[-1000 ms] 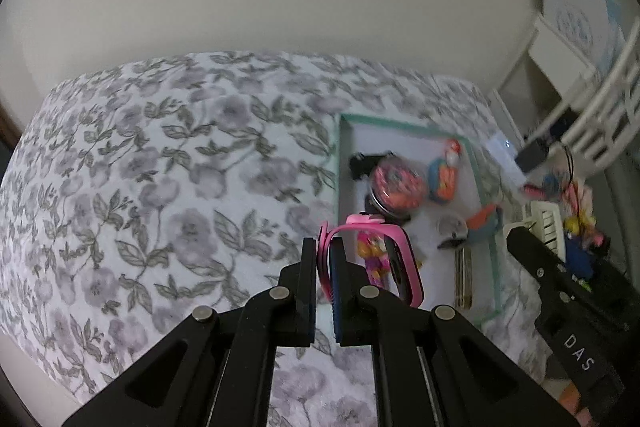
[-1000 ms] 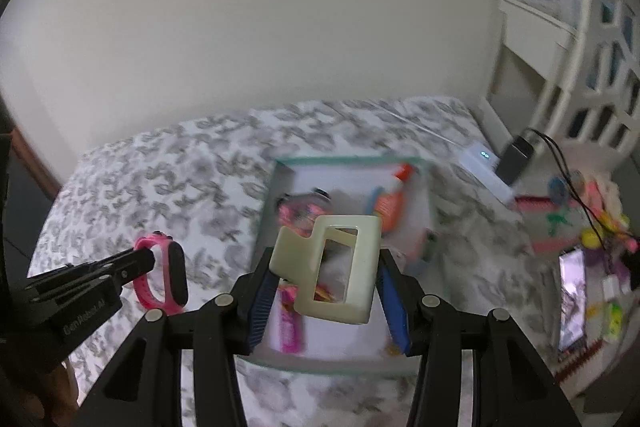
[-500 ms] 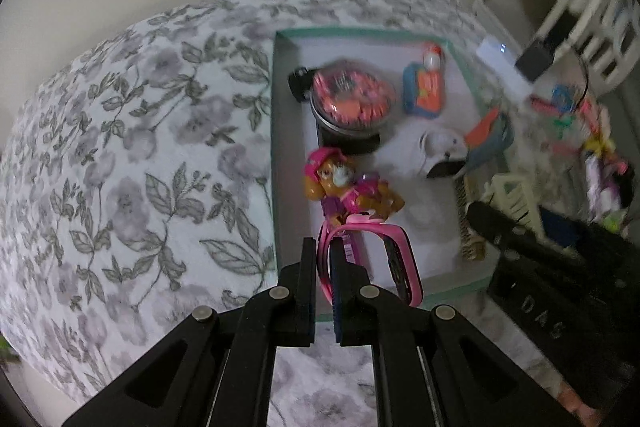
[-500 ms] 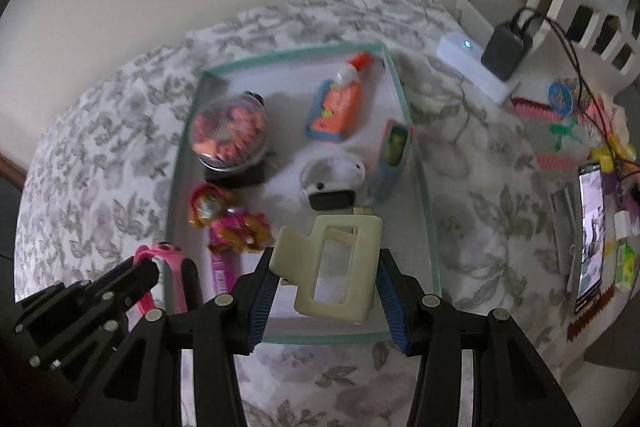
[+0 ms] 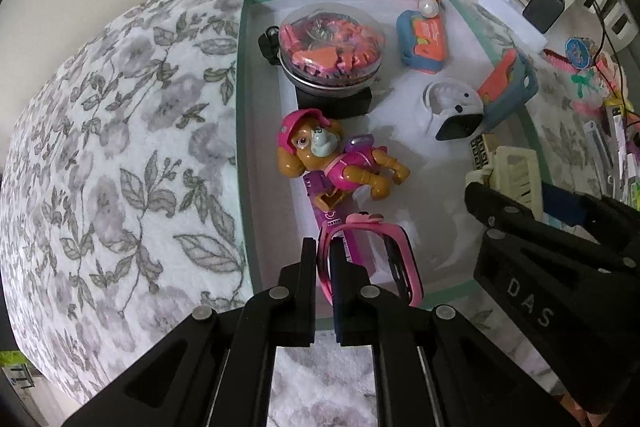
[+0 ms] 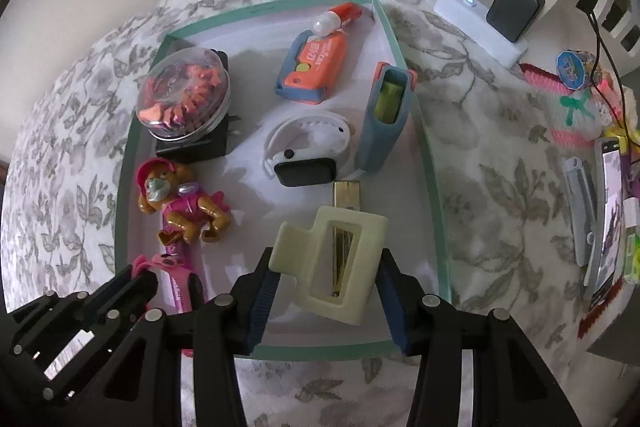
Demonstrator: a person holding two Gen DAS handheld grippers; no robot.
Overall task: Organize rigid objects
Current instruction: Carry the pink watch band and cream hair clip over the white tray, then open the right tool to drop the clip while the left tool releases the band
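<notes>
Both hand-held grippers have come down toward the green-rimmed tray (image 6: pixel 430 163) since a second ago, so it now fills much of each view where before it lay farther off on the bed (image 5: pixel 120 147) with its grey floral cover. The left hand-held gripper (image 5: pixel 322 255) has its jaws nearly together, pinching the strap of a pink watch (image 5: pixel 402 267); the band loops out to the right of the fingers and its dark face hangs over the tray's near left corner, above a pink tube (image 5: pixel 348 239). The right hand-held gripper (image 6: pixel 326 291) stands partly open, its blue pads pressed on either side of a cream claw hair clip (image 6: pixel 360 239), a blocky rectangular piece with a long slot through its middle, held over the near middle of the tray. Seen through that slot, and beyond the clip, is a gold barrette (image 6: pixel 347 193). Inside the tray are a clear dome of orange and pink pieces on a black base (image 6: pixel 184 95), a toy pup in a pink outfit (image 6: pixel 180 203), an orange and blue toy (image 6: pixel 316 67), a white watch with a dark face (image 6: pixel 306 155), and a blue-grey holder (image 6: pixel 386 115) leaning on the right wall.
</notes>
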